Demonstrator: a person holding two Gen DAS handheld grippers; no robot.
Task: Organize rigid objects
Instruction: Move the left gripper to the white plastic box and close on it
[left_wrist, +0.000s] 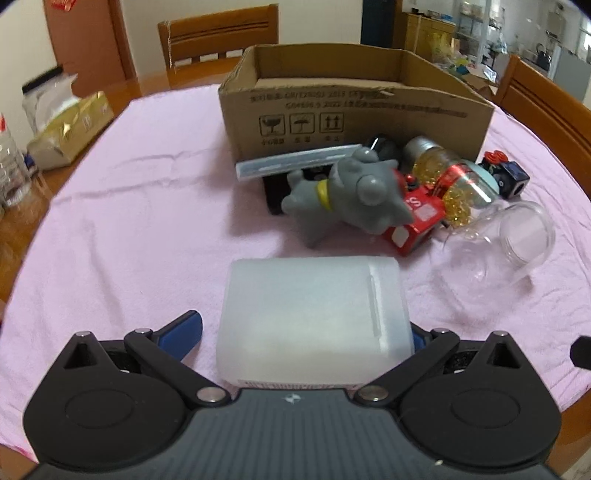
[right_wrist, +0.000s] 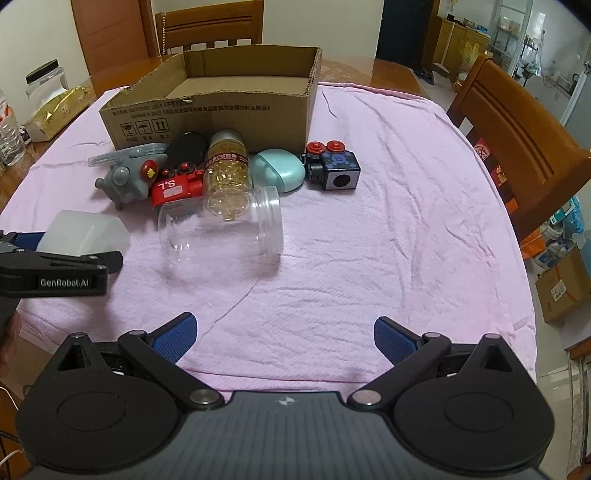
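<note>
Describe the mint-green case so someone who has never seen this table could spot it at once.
Find the open cardboard box on the pink cloth; a row of small items lies along its front wall. The mint-green case sits between the jar of gold capsules and the dark toy cube, the only smooth, rounded, pale green thing there.

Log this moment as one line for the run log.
left hand-held gripper: around white plastic box, grip unclear | right hand-held gripper: open, empty | cardboard box: empty | toys outside

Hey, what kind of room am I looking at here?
Most likely a home dining room: a wooden dining table under a pink cloth, wooden chairs around it, and household shelves behind. A cardboard box and toys sit on the cloth.
</note>
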